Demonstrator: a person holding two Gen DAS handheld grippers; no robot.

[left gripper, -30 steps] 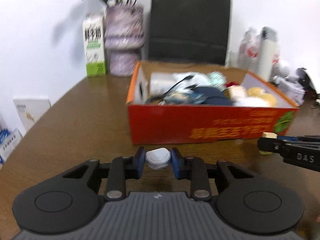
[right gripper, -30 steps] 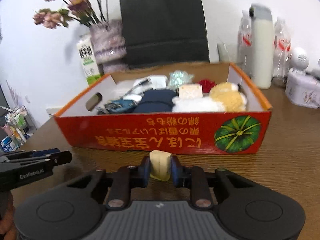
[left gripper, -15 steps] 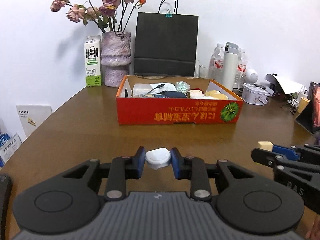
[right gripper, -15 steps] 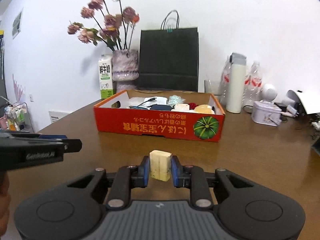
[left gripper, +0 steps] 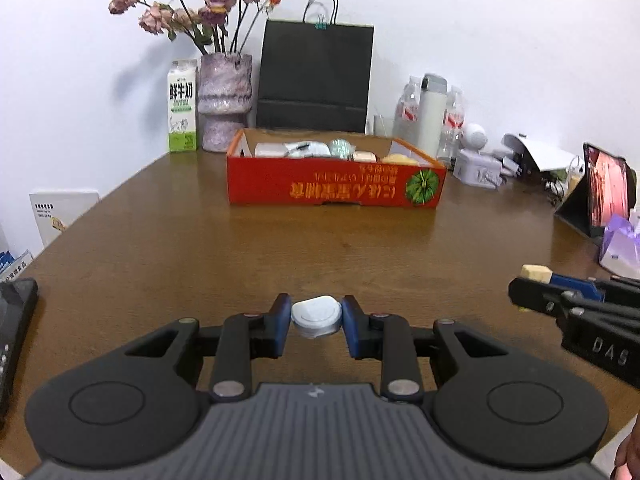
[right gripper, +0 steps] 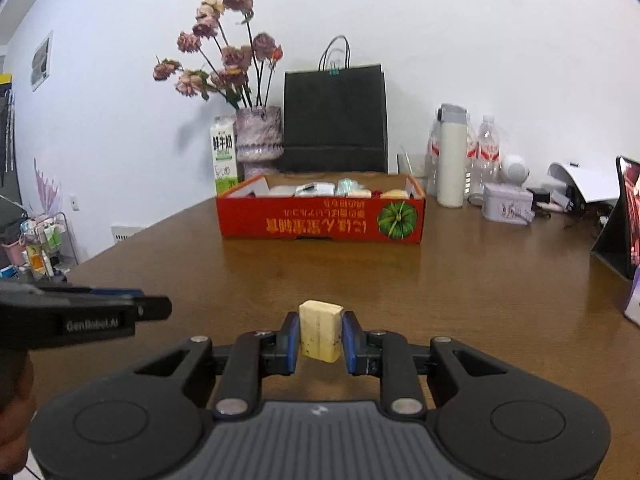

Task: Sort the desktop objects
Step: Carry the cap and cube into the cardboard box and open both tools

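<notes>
Evidently mid-sort, the left claw (left gripper: 316, 320) gripped a white puck (left gripper: 317, 315) and the right claw (right gripper: 320, 338) a yellow block (right gripper: 321, 335), both held over the tabletop (left gripper: 200, 240), well short of the red box (left gripper: 334, 184). Neither seemed sorted yet; the box already held several items.

Upper left: dried roses (left gripper: 208, 4) in mottled purple vase (left gripper: 225, 102), milk carton (left gripper: 183, 106) just beside. Black paper bag (left gripper: 316, 76) centre top. White thermos (left gripper: 432, 114), tablet (left gripper: 604, 192) right.
</notes>
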